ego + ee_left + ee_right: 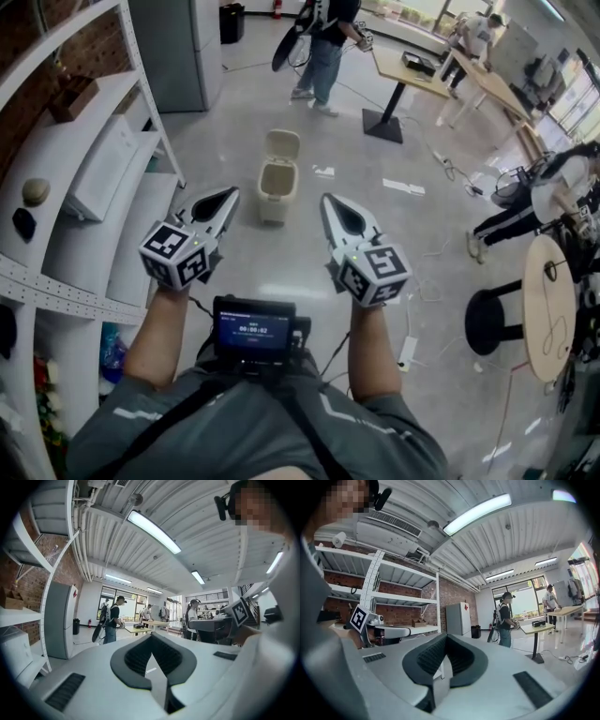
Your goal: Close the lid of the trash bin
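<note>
trash bin (277, 180) stands lid (282, 144) up on the floor (375, 246), far from left claw (230, 197) and right claw (329, 202), both pinched closed and empty, so step close, then tip the lid down softly.

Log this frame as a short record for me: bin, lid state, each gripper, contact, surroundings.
bin: beige trash bin standing on the floor, ahead of both grippers
lid: lid open, tipped up at the back
left gripper: left gripper jaws together, empty, held short of the bin
right gripper: right gripper jaws together, empty, also short of the bin
contact: none with bin or lid
surroundings: white shelf unit at left; a person standing beyond the bin
</note>
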`<action>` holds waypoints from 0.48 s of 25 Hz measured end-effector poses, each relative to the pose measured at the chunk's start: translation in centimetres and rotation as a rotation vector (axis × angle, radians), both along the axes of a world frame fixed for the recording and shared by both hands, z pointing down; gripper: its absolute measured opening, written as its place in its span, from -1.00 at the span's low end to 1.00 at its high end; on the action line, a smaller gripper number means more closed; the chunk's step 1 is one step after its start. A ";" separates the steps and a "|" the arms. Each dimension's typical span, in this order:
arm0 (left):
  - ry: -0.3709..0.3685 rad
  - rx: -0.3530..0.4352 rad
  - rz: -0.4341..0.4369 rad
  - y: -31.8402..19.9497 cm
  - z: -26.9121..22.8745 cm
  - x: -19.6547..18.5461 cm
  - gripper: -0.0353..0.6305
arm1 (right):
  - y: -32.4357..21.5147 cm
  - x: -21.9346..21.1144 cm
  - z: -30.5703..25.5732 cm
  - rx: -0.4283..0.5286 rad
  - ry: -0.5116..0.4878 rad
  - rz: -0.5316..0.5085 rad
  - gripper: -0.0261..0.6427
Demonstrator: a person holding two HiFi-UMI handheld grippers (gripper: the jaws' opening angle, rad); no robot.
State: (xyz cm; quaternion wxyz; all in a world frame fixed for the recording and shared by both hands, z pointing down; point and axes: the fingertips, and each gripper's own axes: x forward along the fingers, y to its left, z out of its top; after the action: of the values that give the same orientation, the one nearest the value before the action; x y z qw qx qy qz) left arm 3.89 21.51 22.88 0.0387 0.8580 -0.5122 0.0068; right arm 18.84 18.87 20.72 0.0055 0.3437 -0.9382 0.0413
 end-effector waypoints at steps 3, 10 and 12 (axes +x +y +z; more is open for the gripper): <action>0.024 -0.004 0.008 -2.7 0.7 -1.1 -0.91 | -2.6 -1.0 0.5 -0.007 0.014 0.010 -0.89; 0.049 -0.007 0.033 -9.8 1.3 -5.1 -0.91 | -9.1 -5.2 1.5 -0.031 0.045 0.031 -0.89; 0.046 -0.009 0.045 -11.9 1.3 -6.1 -0.91 | -11.0 -6.3 1.3 -0.028 0.055 0.043 -0.89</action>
State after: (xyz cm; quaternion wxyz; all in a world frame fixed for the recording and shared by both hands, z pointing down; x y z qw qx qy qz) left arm -2.22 9.63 24.16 0.0542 0.8690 -0.4917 -0.0098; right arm 12.50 7.88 22.07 0.0353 0.3644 -0.9295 0.0452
